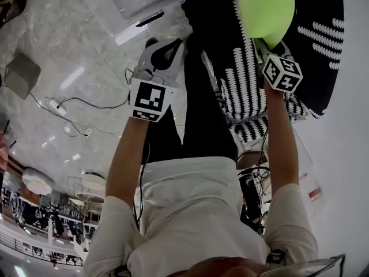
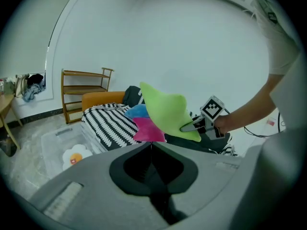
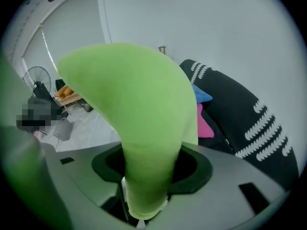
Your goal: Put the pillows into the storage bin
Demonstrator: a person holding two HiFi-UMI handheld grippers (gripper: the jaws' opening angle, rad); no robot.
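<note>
gripping green pillow [image 3: 139, 119] in right tongs [image 3: 149, 152], held over striped bedding [image 1: 230, 85]; left tongs [image 2: 151, 146] closed, empty

A bed [image 2: 108, 121] with a black cover patterned in white stripes carries a pink pillow [image 2: 148, 128] and, touching it on the far side, a blue pillow [image 2: 138, 111]. A dark cushion [image 2: 132, 96] with white marks leans at the bed's orange end [image 2: 98, 99]. The pale marbled floor [image 1: 75, 51] bears a clear plastic storage bin [image 1: 132, 4] just beside the bed. Also on the floor are a bare wooden shelf [image 2: 84, 92] against the wall, a white power strip [image 1: 56, 105] and loose black cables [image 1: 86, 103].
</note>
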